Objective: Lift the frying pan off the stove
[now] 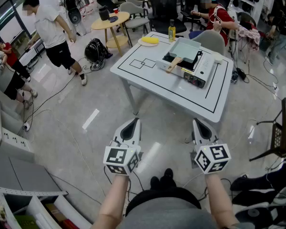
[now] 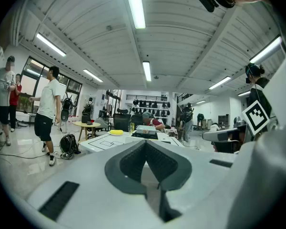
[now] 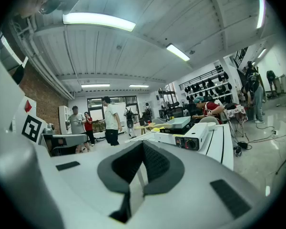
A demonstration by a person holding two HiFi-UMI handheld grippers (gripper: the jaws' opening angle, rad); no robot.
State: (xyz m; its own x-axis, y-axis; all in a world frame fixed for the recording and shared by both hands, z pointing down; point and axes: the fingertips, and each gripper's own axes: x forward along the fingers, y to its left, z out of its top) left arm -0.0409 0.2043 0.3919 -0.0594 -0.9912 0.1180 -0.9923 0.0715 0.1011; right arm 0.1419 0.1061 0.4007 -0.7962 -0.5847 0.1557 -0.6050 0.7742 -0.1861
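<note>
The pan (image 1: 185, 48) is seen on the stove (image 1: 196, 69), on the far right part of the table (image 1: 143, 82), well apart from both grippers and beyond them. Its wooden handle (image 1: 173, 65) is pointed to the near left, so its long axis is laid diagonally. The left gripper (image 1: 132, 122) and right gripper (image 1: 199, 123) are held before the table, jaws pressed together, nothing between them

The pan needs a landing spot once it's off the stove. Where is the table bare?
The table is bare on its left half, from the drawn boxes to the near edge, left of the stove. A narrower strip runs in front of the stove. The far side is crowded: plate, bottle, frying pan.
</note>
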